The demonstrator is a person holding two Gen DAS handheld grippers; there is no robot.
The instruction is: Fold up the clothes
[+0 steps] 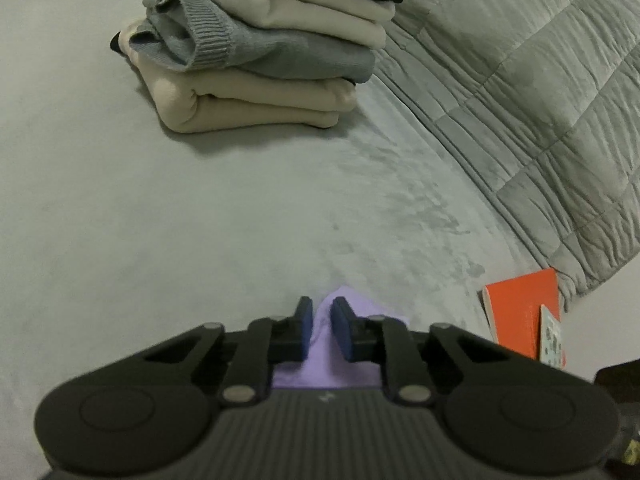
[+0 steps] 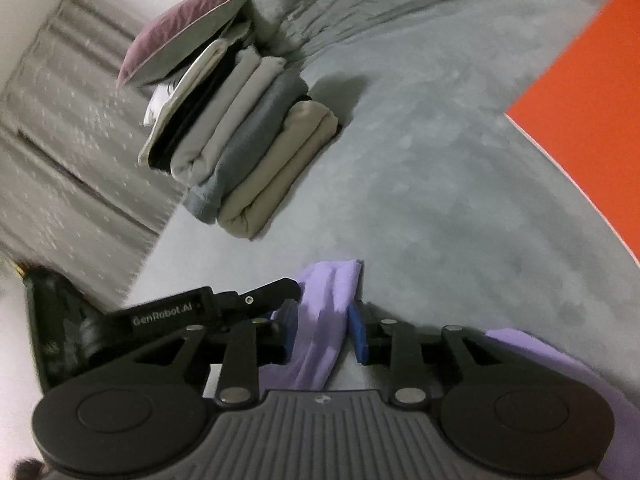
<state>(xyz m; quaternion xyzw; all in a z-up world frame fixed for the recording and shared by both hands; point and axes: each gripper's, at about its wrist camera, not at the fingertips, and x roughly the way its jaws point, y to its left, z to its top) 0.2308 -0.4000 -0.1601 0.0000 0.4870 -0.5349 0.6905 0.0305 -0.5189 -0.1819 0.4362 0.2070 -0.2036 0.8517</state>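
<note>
A grey bed surface (image 1: pixel 200 208) with a soft, brushed nap carries everything. A stack of folded clothes (image 1: pixel 272 52) sits on it, a beige garment at the bottom touching the bed. Beside the stack, a quilted grey blanket (image 1: pixel 540 100) lies along the bed. An orange book (image 1: pixel 520 312) rests well apart from the stack, just beside the blanket's edge. A lilac garment (image 2: pixel 328 320) lies on the bed, near side of the stack.

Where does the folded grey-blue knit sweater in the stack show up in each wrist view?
Left wrist: folded grey-blue knit sweater, upper centre-left, between cream layers above and beige garment below.
Right wrist: same sweater, upper centre-left; the stack appears tilted.
Shared landmark: orange flat book, at right in both.
</note>
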